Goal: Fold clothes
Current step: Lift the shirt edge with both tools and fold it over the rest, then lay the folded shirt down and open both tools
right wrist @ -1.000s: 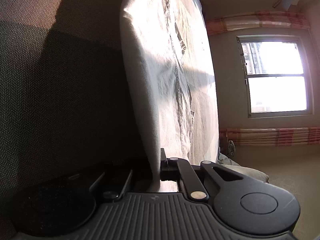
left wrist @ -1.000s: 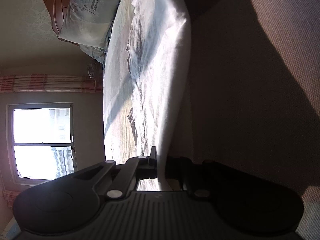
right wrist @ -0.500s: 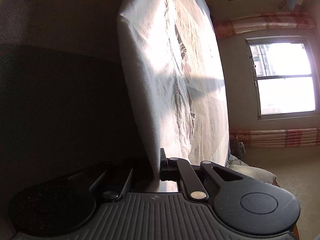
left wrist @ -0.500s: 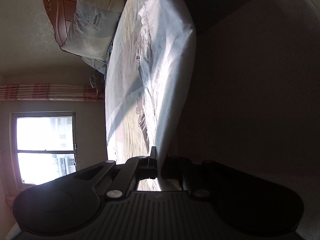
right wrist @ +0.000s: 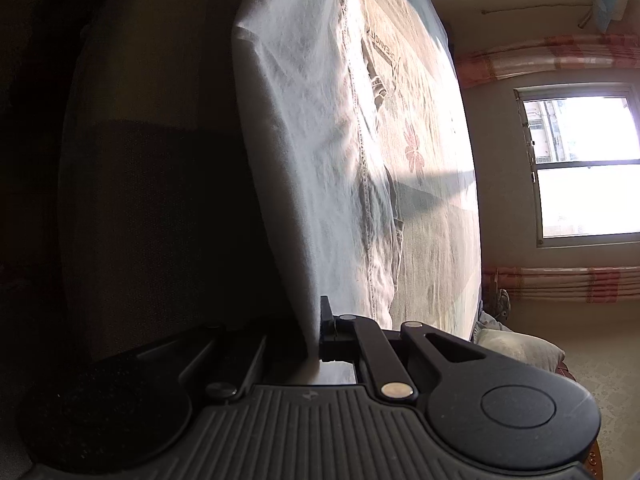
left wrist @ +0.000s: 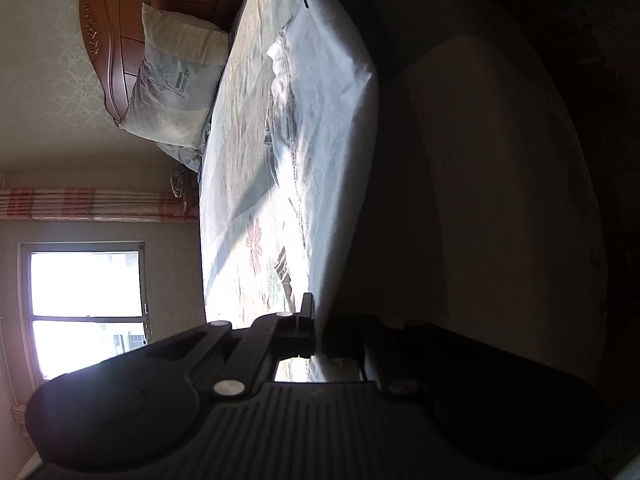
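We see the white garment [left wrist: 320,128] stretched as a taut sheet above the bed [left wrist: 236,184], its held edge running straight between our two hands, so neither is nearer. From the left gripper [left wrist: 314,332] the cloth runs up toward twelve o'clock; the fingers are clamped on its corner. The right gripper [right wrist: 316,334] is likewise closed on the opposite corner, cloth rising toward twelve. We judge the fold must carry this edge toward the pillow [left wrist: 176,92].

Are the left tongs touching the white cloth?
Touching. The left wrist view shows the left tongs shut on the edge of the white cloth, which runs straight out from between the fingers with no gap.
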Available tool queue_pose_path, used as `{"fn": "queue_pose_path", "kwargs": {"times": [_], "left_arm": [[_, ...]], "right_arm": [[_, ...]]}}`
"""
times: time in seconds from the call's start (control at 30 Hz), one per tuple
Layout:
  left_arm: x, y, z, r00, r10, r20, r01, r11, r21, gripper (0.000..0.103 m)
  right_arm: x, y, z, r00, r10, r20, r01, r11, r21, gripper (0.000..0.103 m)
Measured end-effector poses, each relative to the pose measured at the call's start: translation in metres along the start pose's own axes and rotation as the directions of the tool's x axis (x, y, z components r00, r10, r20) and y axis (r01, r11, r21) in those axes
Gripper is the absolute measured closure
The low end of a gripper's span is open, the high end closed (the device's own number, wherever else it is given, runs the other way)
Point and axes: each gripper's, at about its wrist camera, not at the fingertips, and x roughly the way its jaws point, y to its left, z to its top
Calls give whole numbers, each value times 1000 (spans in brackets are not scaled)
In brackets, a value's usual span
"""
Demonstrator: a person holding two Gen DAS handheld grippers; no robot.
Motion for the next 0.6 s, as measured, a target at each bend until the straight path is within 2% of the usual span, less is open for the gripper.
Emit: {"fn": "queue_pose_path", "kwargs": {"times": [0.23,0.3,0.37,0.5,0.6], "left_arm": [[-7,-20,2,999,-41,1,41,999,-14,100],[-11,-19,2,996,-93,1,93,995,-41,99],[-20,-14,-2,987,-161,11,162,984,-77,96],[-44,9,-19,963,-269,31,271,952,-142,95],[-54,34,-31,962,-273,26,272,939,-211,95]], "right_arm": [[-5,16,2,1000,19,-16,-19,1000,21,95],[-1,12,1,999,44,-25,-43,998,48,94],[-4,10,-2,996,81,-32,-79,995,64,85],[-20,-5,-22,990,134,-38,-131,988,86,84],[-31,-28,-47,984,171,-41,-162,974,158,84]]}}
